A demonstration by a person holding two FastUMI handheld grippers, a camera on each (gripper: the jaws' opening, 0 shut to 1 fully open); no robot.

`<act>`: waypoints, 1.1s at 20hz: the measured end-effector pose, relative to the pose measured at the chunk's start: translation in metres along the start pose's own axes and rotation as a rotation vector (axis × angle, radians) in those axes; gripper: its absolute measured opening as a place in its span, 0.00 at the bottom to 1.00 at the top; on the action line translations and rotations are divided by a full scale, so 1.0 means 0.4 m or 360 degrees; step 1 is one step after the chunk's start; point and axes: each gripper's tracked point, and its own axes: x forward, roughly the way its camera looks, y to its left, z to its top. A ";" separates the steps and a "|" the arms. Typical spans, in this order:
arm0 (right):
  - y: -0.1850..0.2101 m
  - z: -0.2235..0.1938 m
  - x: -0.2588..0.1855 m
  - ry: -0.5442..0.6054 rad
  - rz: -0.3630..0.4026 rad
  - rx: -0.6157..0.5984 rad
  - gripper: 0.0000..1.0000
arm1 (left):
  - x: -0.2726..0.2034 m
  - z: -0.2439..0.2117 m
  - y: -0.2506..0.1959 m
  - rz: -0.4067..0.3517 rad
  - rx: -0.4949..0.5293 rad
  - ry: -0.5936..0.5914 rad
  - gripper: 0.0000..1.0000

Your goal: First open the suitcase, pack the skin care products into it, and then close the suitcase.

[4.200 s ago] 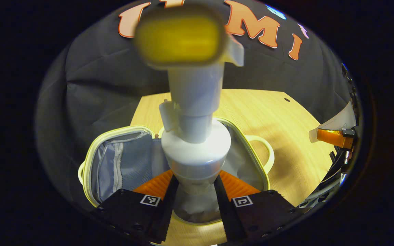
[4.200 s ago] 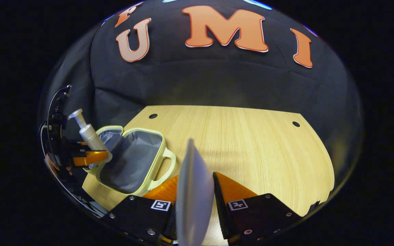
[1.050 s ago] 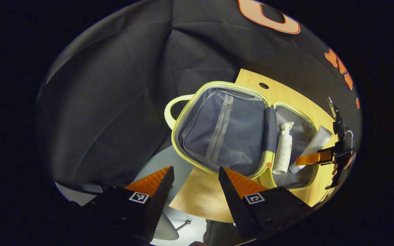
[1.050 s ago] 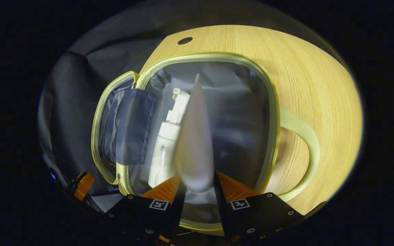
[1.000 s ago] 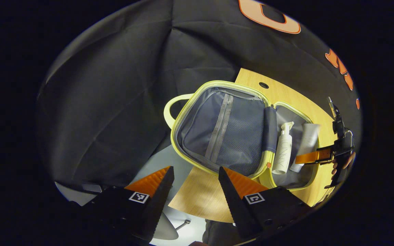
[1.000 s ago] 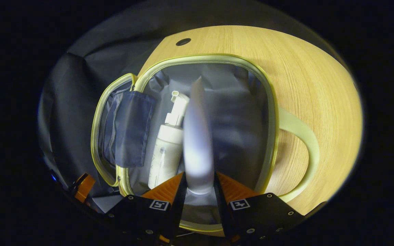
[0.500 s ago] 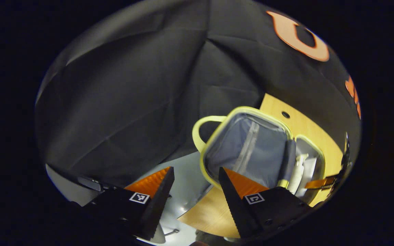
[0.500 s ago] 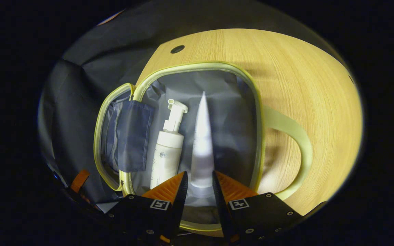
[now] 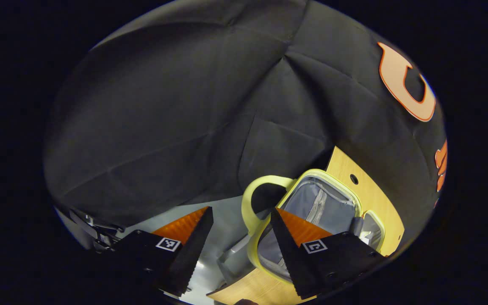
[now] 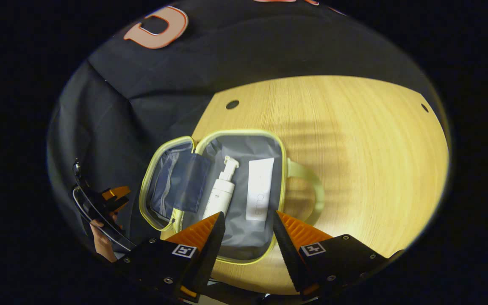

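On the wooden counter (image 10: 354, 140) the suitcase (image 10: 244, 250) is lying open with the pump bottle (image 10: 220, 195) and tube (image 10: 259, 195) side by side inside, so both tongs, right (image 10: 246, 237) and left (image 9: 239, 237), are hovering spread and empty, likely readying to close it.

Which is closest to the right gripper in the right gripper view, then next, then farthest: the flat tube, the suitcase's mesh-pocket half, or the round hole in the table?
1. Flat tube, just ahead of the right gripper, in the suitcase.
2. Mesh-pocket half, off to the left.
3. Round hole, on the table beyond the suitcase.
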 end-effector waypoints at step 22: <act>-0.274 0.186 -0.513 -0.1050 -0.0444 -0.0009 0.95 | 0.214 -0.072 -0.011 -0.0281 -0.0882 0.0328 0.21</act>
